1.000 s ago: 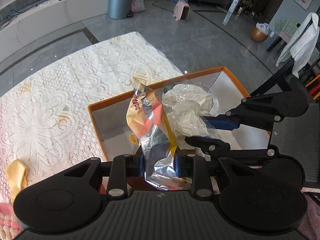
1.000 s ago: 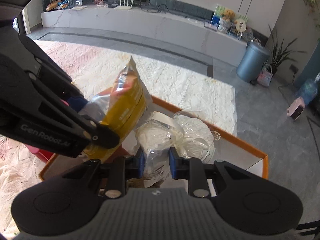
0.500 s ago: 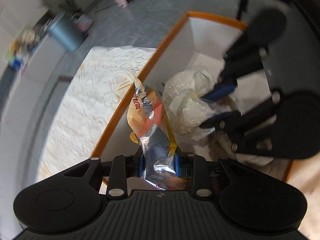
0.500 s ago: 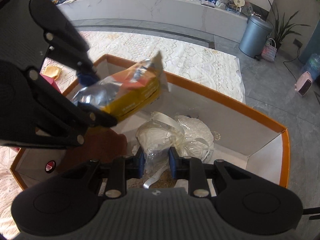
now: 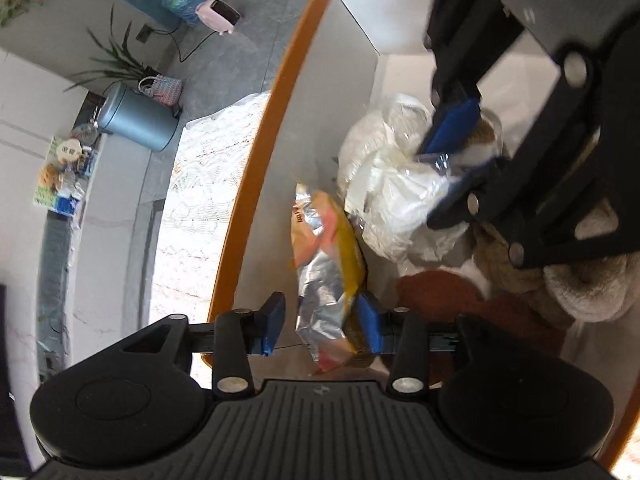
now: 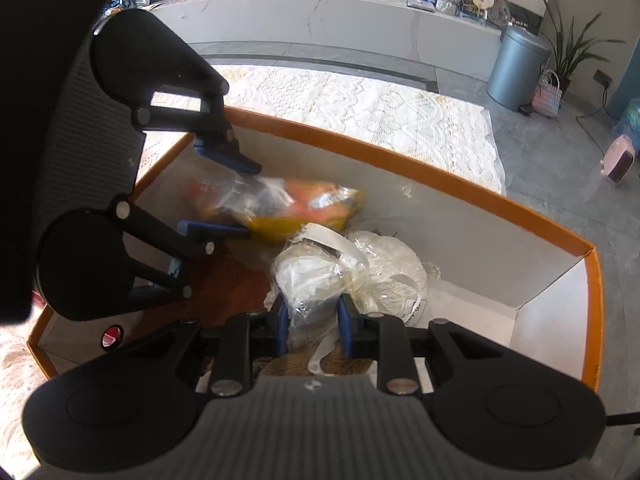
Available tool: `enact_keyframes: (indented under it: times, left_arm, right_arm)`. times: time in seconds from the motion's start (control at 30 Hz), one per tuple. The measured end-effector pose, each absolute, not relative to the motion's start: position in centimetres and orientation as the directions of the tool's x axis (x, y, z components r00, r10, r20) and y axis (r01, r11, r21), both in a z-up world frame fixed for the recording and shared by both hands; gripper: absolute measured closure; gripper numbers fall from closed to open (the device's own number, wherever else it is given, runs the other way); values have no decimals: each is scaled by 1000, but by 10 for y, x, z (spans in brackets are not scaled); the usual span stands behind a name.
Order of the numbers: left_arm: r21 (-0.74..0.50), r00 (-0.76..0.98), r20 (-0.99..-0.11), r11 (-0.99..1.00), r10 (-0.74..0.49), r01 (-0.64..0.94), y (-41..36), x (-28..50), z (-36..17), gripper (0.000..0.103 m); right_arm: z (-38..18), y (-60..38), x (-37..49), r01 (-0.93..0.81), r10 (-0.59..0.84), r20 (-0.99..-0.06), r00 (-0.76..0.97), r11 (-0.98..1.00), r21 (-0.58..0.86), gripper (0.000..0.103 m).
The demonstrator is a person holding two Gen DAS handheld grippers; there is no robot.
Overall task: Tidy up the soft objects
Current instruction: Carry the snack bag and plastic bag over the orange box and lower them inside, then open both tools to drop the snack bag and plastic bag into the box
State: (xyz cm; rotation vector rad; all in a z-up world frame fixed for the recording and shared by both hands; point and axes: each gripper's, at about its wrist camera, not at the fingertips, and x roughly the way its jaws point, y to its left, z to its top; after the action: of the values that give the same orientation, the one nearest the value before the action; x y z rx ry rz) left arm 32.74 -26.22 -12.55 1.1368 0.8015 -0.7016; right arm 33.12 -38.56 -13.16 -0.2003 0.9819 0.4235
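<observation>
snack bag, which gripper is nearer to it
Left. The left gripper has its open fingers on either side of the snack bag inside the box. The right gripper is beside it, shut on the white bag.

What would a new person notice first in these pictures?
First, the orange-rimmed box on the lace cloth, with both grippers reaching inside. The left gripper stands open around a yellow and silver snack bag by the box's wall. Beside it, the right gripper is shut on a clear bag of white masks.
</observation>
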Motion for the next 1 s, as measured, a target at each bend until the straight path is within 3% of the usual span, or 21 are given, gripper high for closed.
enact_keyframes:
  times: [0.07, 0.2, 0.23, 0.3, 0.4, 0.53, 0.83, 0.93, 1.0]
  left_arm:
    - [467, 519, -847, 308, -113, 829, -258, 327, -117, 44]
    - [330, 433, -884, 423, -175, 844, -245, 334, -100, 47]
    - [295, 419, -888, 466, -188, 834, -241, 337, -97, 59]
    - [216, 387, -895, 544, -221, 811, -234, 343, -92, 73]
    - [89, 340, -894, 630, -291, 772, -222, 350, -87, 87]
    - [36, 301, -915, 689, -268, 724, -219, 359, -97, 100]
    - [-5, 298, -902, 698, -311, 716, -216, 353, -97, 101]
    - [-20, 308, -891, 706, -334, 708, -211, 347, -88, 97]
    - [-22, 327, -879, 715, -346, 699, -205, 341, -79, 97]
  right_arm:
    - [-132, -386, 331, -430, 251, -839, 482, 902, 23, 75]
    - [-129, -390, 335, -412, 260, -837, 481, 910, 45, 71]
    - [-128, -391, 335, -408, 267, -835, 481, 911, 57, 69]
    - [-126, -393, 334, -396, 283, -828, 484, 915, 81, 69]
    - [-125, -394, 336, -370, 302, -819, 488, 922, 119, 69]
    - [-133, -385, 343, -368, 301, -836, 459, 921, 130, 86]
    - [-144, -368, 344, -394, 264, -866, 425, 915, 86, 87]
    - [-138, -369, 342, -378, 256, -865, 432, 922, 84, 82]
    - [-132, -370, 341, -367, 243, -863, 443, 927, 72, 72]
